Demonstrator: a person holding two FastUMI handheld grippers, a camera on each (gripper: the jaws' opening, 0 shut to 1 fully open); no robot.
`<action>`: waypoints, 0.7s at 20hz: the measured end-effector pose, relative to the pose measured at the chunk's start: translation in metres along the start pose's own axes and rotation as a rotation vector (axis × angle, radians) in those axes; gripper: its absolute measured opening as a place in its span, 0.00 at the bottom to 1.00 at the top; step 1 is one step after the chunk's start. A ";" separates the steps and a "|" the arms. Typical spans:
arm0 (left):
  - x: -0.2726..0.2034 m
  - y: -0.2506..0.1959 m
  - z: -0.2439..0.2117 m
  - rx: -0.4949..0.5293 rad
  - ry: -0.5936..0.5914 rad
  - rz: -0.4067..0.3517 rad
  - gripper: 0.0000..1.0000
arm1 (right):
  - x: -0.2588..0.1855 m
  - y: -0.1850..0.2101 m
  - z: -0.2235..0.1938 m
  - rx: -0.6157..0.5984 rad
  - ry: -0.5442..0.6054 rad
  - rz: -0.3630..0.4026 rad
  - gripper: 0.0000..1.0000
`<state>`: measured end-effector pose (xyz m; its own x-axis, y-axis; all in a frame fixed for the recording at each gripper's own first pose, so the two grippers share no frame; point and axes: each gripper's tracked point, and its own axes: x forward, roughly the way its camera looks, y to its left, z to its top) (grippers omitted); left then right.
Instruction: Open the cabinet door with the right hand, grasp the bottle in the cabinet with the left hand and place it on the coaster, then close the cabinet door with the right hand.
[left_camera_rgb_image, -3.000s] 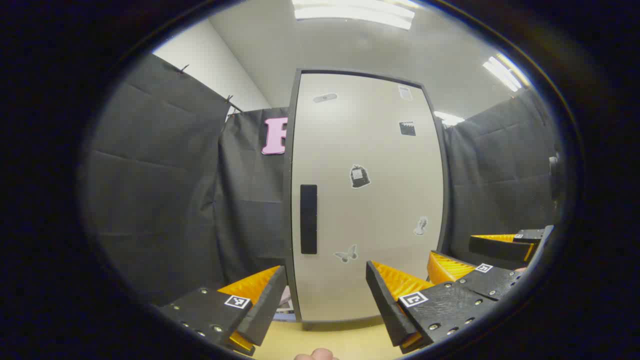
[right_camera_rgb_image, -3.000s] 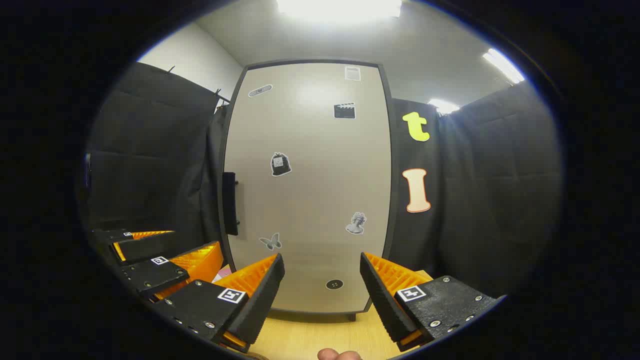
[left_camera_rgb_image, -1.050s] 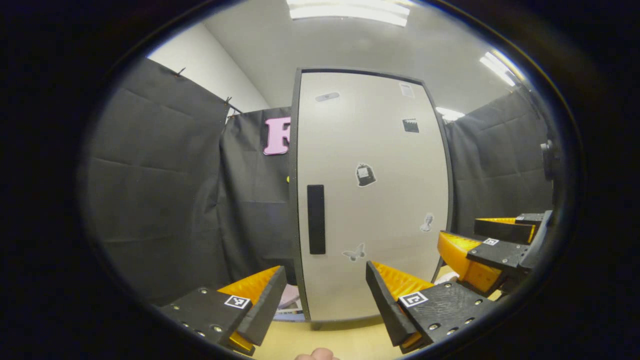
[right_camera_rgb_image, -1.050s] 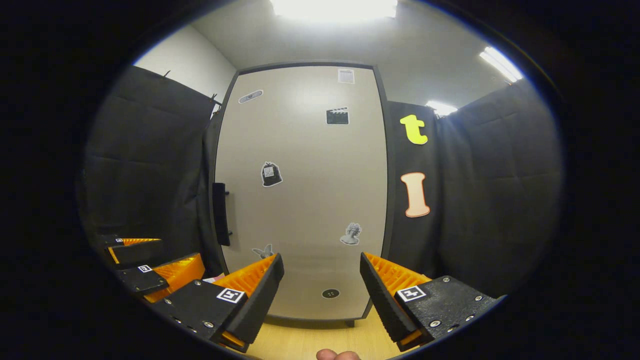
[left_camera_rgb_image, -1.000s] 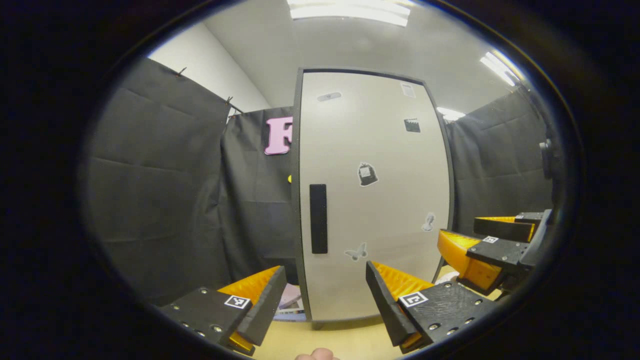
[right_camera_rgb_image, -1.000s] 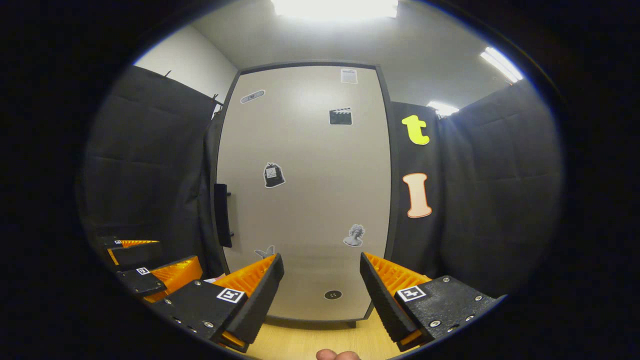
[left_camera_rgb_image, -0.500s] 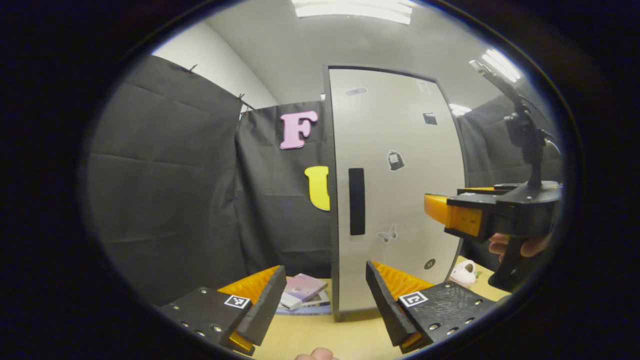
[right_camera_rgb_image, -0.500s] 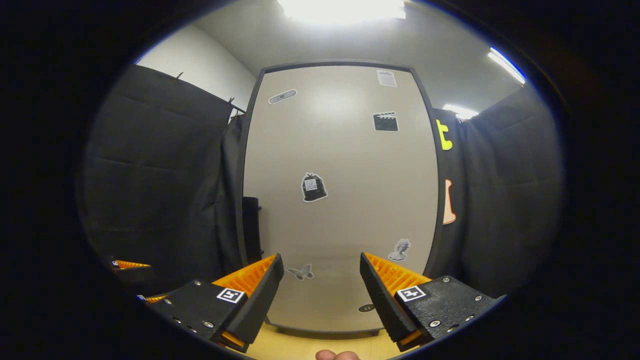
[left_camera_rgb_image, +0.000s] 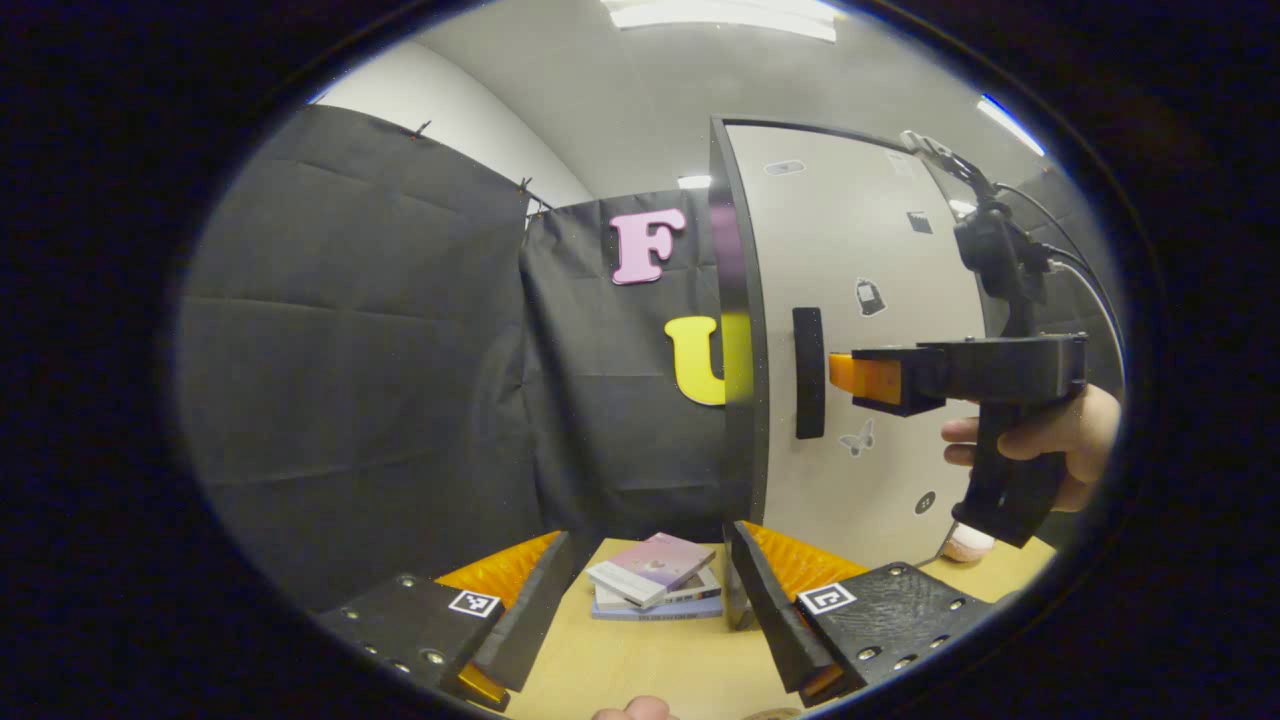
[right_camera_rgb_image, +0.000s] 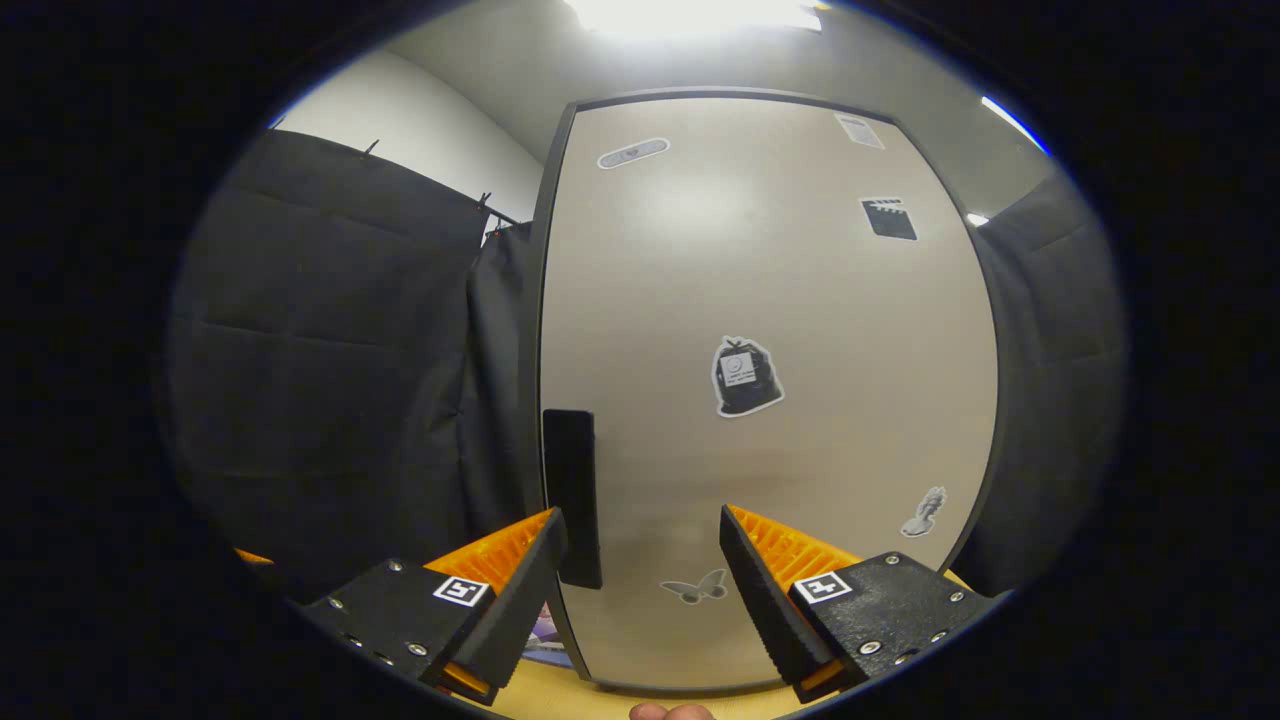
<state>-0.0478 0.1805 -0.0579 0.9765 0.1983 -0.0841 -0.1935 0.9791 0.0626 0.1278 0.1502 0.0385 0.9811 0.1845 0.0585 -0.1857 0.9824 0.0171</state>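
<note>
In the left gripper view, the left hand-held gripper (left_camera_rgb_image: 650, 590) sits nearest, its fingers spread wide and holding nothing, with bare wooden surface (left_camera_rgb_image: 640, 670) between and just beyond them. A stack of books (left_camera_rgb_image: 655, 580) lies on that surface past the fingertips, close to the cabinet's front left corner and near the booth's cloth wall. The cabinet (left_camera_rgb_image: 738, 330) stands at the back of the surface, its dark side edge facing this camera and its pale cabinet door (left_camera_rgb_image: 880, 400) closed flush to the frame. The black vertical handle (left_camera_rgb_image: 808, 372) runs along the door's left edge. The right hand-held gripper (left_camera_rgb_image: 845, 372), held level by a hand (left_camera_rgb_image: 1050, 440), points at that handle; its fingertips are just beside the handle, and contact cannot be told from here. A small pale round object (left_camera_rgb_image: 965, 542) rests on the surface below that hand, near the cabinet's front right corner.

In the right gripper view, the right hand-held gripper (right_camera_rgb_image: 640, 560) is released, fingers apart and empty. The handle (right_camera_rgb_image: 575, 495) stands just beside the left finger, at the edge of the gap, with open door face across the remainder of the gap. With the door closed, the bottle cannot be made out; the coaster cannot be made out either.
</note>
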 end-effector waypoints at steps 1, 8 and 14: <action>0.002 0.004 -0.003 0.001 0.003 0.005 0.92 | 0.006 0.006 -0.003 -0.002 0.006 0.009 0.95; 0.002 0.026 -0.023 0.018 0.043 0.025 0.92 | 0.041 0.028 -0.016 0.003 0.019 0.013 0.95; 0.002 0.038 -0.037 -0.020 0.073 0.036 0.92 | 0.046 0.034 -0.028 -0.077 0.054 0.006 0.46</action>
<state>-0.0565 0.2200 -0.0922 0.9595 0.2357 -0.1545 -0.2312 0.9718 0.0468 0.1683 0.1924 0.0138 0.9818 0.1899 0.0041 -0.1893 0.9801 -0.0595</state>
